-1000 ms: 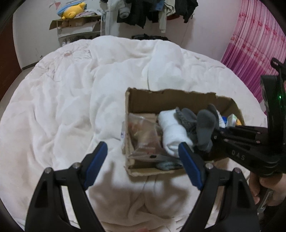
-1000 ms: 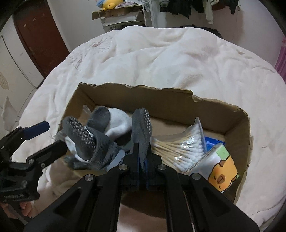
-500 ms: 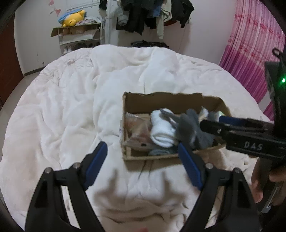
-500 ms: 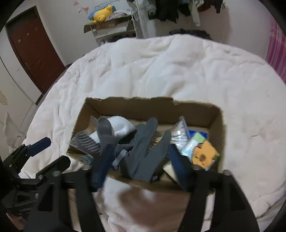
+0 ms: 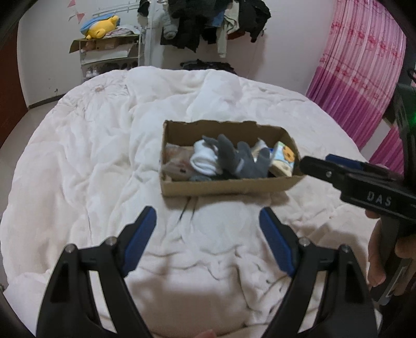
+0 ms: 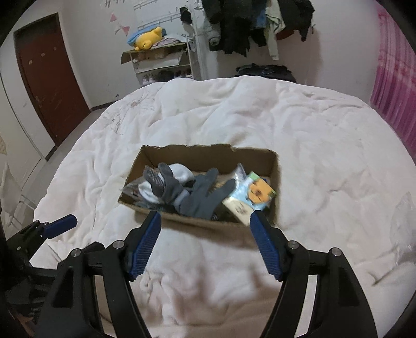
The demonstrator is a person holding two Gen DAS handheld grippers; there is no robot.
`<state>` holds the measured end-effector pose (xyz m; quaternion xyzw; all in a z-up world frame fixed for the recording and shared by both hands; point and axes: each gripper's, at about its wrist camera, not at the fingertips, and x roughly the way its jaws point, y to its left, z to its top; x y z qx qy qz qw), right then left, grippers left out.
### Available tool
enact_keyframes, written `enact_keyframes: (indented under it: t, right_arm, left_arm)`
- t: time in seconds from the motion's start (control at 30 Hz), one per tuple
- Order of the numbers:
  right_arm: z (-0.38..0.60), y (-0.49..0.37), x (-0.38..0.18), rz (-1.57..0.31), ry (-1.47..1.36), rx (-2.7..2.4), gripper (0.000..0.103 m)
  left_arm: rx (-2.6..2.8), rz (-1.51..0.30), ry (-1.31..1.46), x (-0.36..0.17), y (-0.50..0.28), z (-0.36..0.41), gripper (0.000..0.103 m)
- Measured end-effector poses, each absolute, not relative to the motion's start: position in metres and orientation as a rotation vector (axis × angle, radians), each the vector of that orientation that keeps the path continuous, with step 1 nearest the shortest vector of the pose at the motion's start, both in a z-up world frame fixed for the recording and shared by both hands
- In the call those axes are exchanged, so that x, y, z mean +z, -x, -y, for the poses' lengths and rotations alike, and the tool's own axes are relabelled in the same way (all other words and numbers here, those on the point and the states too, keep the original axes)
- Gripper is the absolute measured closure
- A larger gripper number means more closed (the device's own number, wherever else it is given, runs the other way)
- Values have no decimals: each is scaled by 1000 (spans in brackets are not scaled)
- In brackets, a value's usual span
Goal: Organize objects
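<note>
Cardboard box [image 5: 226, 186] sits out on the white quilt [image 5: 85, 166] that covers the bed, its top open and its back edge torn ragged. Inside it things are packed side by side: a crinkled clear bag [image 5: 175, 162] at the left end, then a rolled white sock [image 5: 204, 160], then a heap of grey socks [image 5: 243, 161] with grip dots on the soles — they sprawl over the white one and reach up toward the rim. At the right end leans a small packet with an orange cartoon face [image 6: 260, 193], and just behind it a clear bag of what look like cotton swabs [image 6: 238, 173], though that part is blurred.

Both grippers are on the near side of the box, above bare quilt. The left gripper [image 5: 208, 240] has its blue-padded fingers spread wide with nothing between them. The right gripper [image 6: 205, 240] has just been opening its jaws; they stand wide apart now, empty, the tips close to the box's front wall without touching it. From the left camera it shows at the right edge, held in a person's hand [image 5: 377, 257].

Across the room there is a yellow plush toy [image 6: 147, 39] on a shelf, dark clothes hanging on a rack [image 5: 208, 23], a pink curtain [image 5: 364, 72] and a brown door [image 6: 49, 78].
</note>
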<state>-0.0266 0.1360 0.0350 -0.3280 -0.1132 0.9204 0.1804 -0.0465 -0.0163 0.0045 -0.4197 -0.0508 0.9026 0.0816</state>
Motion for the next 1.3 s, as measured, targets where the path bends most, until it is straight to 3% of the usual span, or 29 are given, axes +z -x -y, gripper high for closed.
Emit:
enact_keyframes:
  t: [0.4,0.7,0.83,1.3]
  right_arm:
    - [-119,-28,28,361,885,2581,29]
    - [-123,-40,9,363,882,2565,29]
    - [-125,-39,7,361,900,2581,20]
    - [-128,-37,4,345,926,2574,19]
  left_arm:
    - [2672,111,1226,18,7,4,20]
    - [2680,144,1258,-1,0,-1,20]
    - [2694,152,1258,-4,0,0,20]
    - [2685,139,1270,-5,3,-2,20]
